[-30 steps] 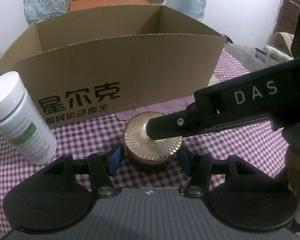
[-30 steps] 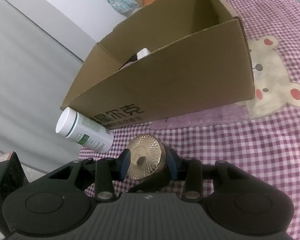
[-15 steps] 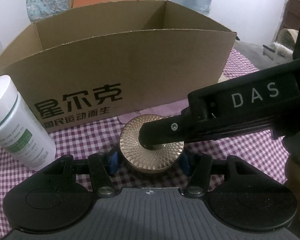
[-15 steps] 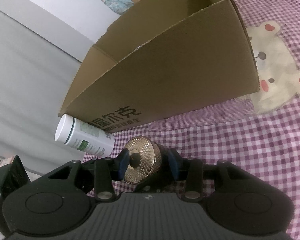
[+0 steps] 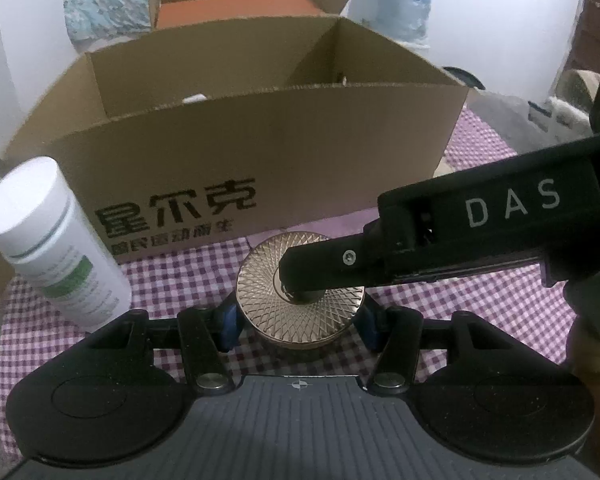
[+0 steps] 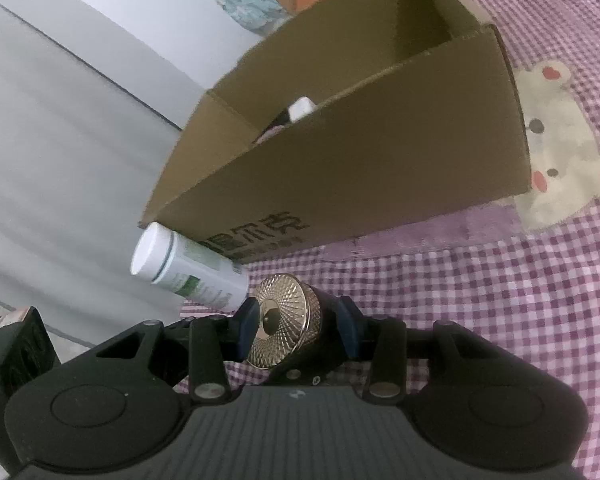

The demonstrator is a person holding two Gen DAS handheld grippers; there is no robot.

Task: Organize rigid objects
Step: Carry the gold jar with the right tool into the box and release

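Your left gripper (image 5: 298, 322) and right gripper (image 6: 296, 326) both clamp the gold-lidded jar (image 5: 300, 300), held between their blue pads, just short of the cardboard box (image 5: 260, 168) ahead.

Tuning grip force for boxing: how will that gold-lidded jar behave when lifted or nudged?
The gold-lidded jar looks rigid, so it likely won't deform. Its lid is shiny metal, probably slick against the left gripper pads. It's squat and round: unlikely to tip upright, but in the right gripper view its lid faces sideways, so if released it may roll.
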